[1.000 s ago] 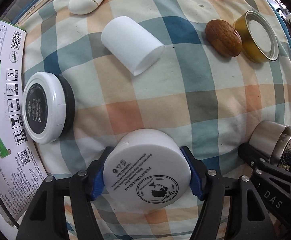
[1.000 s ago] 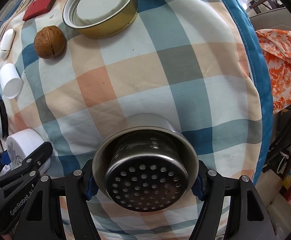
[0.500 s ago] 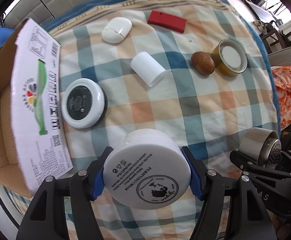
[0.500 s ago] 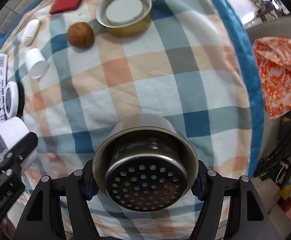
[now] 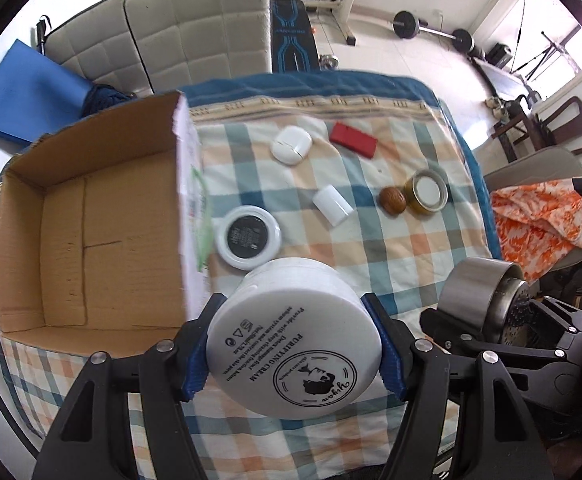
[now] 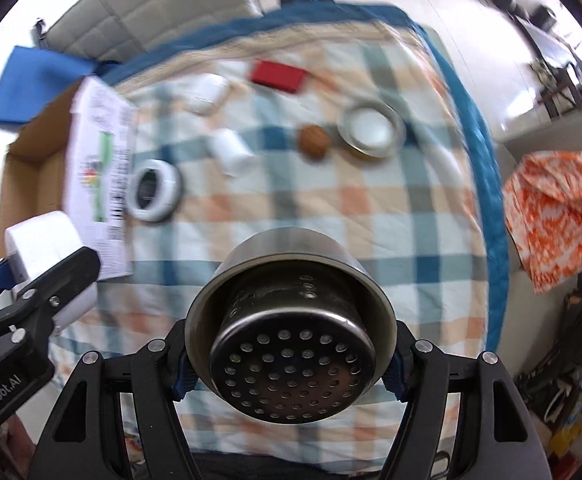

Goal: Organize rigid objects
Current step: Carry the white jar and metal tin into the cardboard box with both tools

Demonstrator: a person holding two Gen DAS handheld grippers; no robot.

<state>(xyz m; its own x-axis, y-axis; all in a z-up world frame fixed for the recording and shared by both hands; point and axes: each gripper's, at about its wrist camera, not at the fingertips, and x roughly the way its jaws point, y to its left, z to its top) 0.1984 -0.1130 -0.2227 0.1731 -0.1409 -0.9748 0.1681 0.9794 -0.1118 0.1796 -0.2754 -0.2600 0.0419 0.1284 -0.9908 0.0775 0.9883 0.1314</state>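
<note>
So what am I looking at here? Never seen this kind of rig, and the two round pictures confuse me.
No robot: a person holds two hand grippers, each with a fisheye camera looking along its fingers. In the left view, the left gripper clamps a white cream jar. In the right view, the right gripper clamps a perforated steel cup. Below lie a checked cloth, an open cardboard box, a walnut, a red case and small white containers.
</note>
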